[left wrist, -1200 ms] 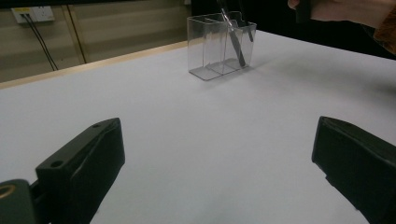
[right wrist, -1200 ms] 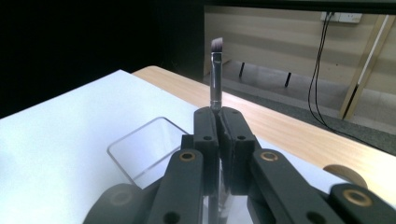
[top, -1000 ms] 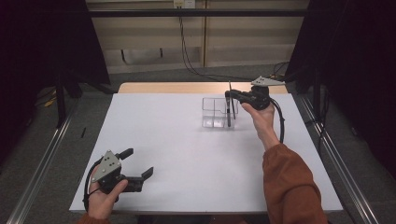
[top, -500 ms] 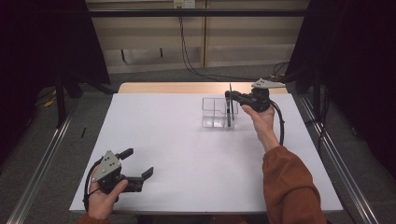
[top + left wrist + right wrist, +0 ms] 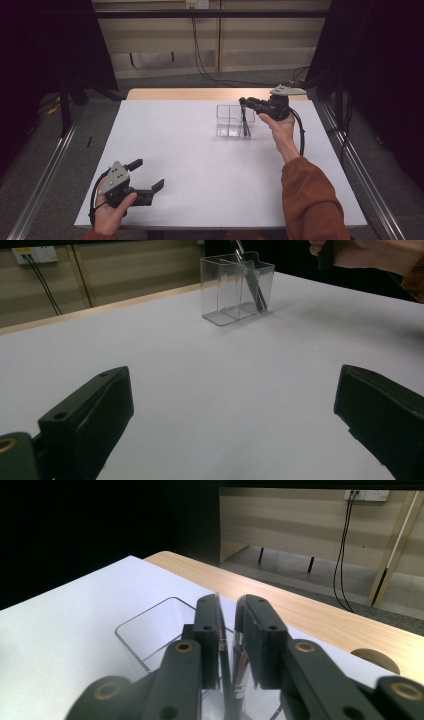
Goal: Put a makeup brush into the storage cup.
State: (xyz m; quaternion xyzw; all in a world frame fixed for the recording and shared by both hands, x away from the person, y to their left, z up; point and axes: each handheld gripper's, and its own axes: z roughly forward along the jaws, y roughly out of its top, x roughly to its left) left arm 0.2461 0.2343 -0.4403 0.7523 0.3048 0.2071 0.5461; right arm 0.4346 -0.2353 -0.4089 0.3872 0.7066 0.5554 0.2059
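The right tool (image 5: 243, 102) is up over a clear box (image 5: 235, 121) near the far side of the white bench (image 5: 200, 155). In the right gripper view its two black jaws stand nearly together, with only a thin gap, and a thin flat stick (image 5: 220, 645) sits against the left jaw in that gap. The gap beside it looks open, so it is hard to be sure the jaws are pressing on the stick. The stick (image 5: 244, 120) goes down into the clear box, into the part on the right side in the high view. It leans a little. In the left gripper view the stick (image 5: 251, 282) is dark and slanted inside the box (image 5: 237, 287), and its top pokes out above the rim.

The clear box has thin walls inside that split it into parts. It stands flat on the bench.

The left tool (image 5: 149, 176) is low at the near left corner of the bench, well apart from the box. Its jaws are spread wide with nothing between them. A hand (image 5: 111, 216) holds it from below.
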